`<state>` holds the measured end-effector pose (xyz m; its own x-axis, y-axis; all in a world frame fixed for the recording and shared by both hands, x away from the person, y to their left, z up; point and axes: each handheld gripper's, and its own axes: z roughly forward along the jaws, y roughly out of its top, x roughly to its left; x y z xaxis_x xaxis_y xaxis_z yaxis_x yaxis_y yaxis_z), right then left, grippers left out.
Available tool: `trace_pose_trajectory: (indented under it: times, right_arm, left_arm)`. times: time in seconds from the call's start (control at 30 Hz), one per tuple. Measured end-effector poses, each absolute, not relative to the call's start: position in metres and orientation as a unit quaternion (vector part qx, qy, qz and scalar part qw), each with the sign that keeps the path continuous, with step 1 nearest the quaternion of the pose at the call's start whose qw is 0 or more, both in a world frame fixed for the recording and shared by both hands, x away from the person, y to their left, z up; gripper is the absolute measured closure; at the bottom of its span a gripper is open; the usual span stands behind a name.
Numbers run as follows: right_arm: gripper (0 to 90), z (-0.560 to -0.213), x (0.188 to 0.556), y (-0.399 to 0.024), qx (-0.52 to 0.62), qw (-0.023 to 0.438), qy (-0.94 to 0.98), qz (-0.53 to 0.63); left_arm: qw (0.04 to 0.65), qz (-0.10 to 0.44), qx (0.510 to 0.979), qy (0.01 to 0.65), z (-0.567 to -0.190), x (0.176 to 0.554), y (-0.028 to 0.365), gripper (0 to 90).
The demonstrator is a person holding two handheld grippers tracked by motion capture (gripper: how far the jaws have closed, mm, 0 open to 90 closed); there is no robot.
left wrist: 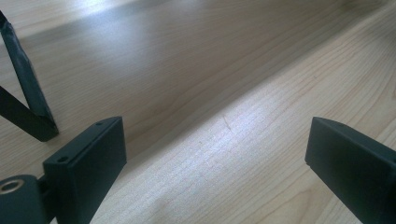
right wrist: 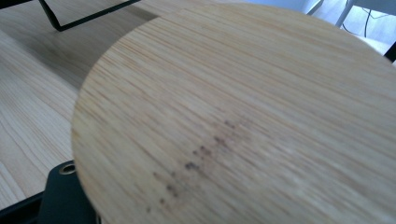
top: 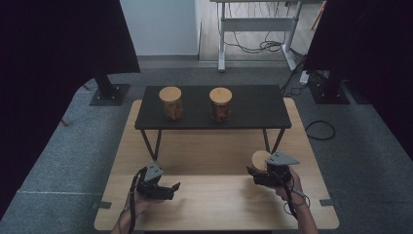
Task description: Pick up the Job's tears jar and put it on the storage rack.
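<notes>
A: We see the bench [top: 214, 204] carrying a black shelf [top: 253, 105] with two lidded jars [top: 171, 103], likely awaiting a third.

B: Our right hand-held gripper [top: 257, 174] clamps the bamboo-lidded jar [top: 259, 159] above the bench's right side; our left hand-held gripper [top: 170, 189] gapes empty.

No legible txt — none anywhere.

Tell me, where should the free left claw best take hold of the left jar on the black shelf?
Probably the glass body of the left jar, below its wide wooden lid, approached level from the front. It stands upright, apart from the right jar.
</notes>
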<state>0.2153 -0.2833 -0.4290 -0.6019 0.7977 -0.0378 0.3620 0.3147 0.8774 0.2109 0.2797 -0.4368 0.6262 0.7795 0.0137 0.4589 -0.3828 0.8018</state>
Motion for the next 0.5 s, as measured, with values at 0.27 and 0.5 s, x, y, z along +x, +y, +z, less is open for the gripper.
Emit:
trace_pose_trajectory:
  times: [0.27,0.5]
  right_arm:
    - [24.0,-0.42,0.213,-0.284,0.368,0.251,0.771,0.456]
    - [24.0,-0.415,0.212,-0.284,0.362,0.253,0.773,0.455]
  left_arm:
    - [0.398,0.196,0.811,0.381,-0.437,0.212,0.279,4.8]
    - [0.399,0.195,0.811,0.38,-0.438,0.213,0.278,4.9]
